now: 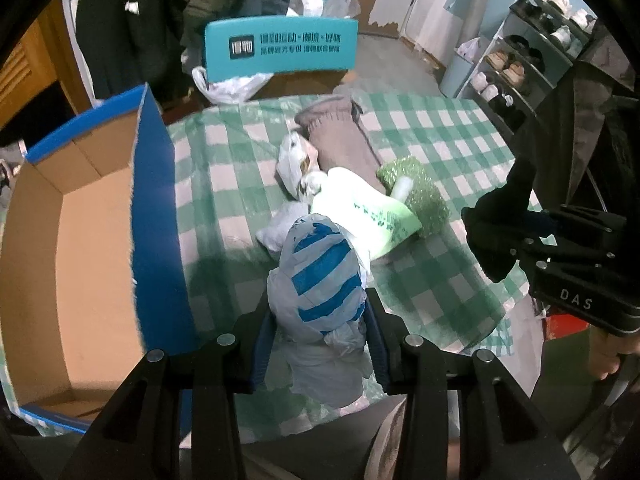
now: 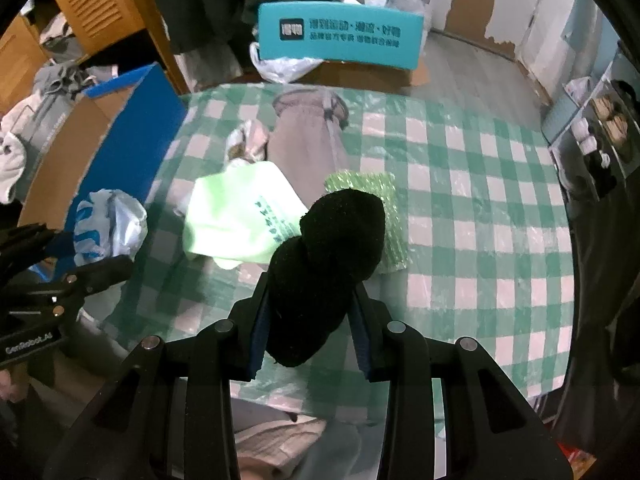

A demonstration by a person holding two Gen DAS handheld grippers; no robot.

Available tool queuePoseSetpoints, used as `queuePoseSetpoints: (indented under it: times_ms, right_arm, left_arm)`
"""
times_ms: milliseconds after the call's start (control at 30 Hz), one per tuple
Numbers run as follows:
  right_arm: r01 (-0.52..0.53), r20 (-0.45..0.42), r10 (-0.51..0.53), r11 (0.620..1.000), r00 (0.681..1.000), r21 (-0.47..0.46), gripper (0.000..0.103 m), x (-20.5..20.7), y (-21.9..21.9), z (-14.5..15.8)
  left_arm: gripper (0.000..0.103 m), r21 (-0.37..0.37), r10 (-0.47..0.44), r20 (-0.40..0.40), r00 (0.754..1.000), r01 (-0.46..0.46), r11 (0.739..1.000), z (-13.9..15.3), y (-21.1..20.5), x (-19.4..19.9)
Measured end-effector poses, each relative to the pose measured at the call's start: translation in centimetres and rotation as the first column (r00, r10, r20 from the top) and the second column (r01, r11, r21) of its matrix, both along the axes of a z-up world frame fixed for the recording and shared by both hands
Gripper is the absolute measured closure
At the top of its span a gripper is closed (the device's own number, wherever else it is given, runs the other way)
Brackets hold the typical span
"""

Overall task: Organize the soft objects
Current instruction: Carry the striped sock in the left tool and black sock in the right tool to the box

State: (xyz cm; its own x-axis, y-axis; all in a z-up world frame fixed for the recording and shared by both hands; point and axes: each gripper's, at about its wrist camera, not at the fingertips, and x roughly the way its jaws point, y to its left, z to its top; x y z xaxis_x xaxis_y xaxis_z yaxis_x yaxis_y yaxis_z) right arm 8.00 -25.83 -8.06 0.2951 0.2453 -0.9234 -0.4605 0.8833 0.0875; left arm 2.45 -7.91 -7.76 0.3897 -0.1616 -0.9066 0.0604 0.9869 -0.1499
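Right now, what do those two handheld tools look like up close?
Both are matte black, angular plastic frames with silver round bolts. Each left tool and right tool ends in two fingers faced with dark blue ribbed pads. White lettering marks the bodies: "DAS" on the right one, "GenRobot.AI" on the left one. The person wears dark sleeves.

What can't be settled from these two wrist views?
- Cardboard box, left wrist view: its near end is cut off by the edge and the left gripper.
- Black soft bundle, right wrist view: too dark to identify.
- Green bubble wrap: the bundle partly covers it.
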Motion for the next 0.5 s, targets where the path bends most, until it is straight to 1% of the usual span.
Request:
queuePoseSetpoints:
  times_ms: [167,500]
  right_arm:
    - [-0.019,0.022,0.018,1.000,1.000,0.009,0.068,-0.2,0.5,1.0]
    - [-0.053,0.061,0.052,0.999,0.997,0.010,0.068,-0.1,2.3,2.4]
  left_arm:
    - [0.061,0.021,-0.005,0.039,0.999,0.004,1.000,1.3,0.4,0.0]
    - [0.061,0.051,-0.013,0.073,0.997,0.009,0.999,2.5,1.0,0.0]
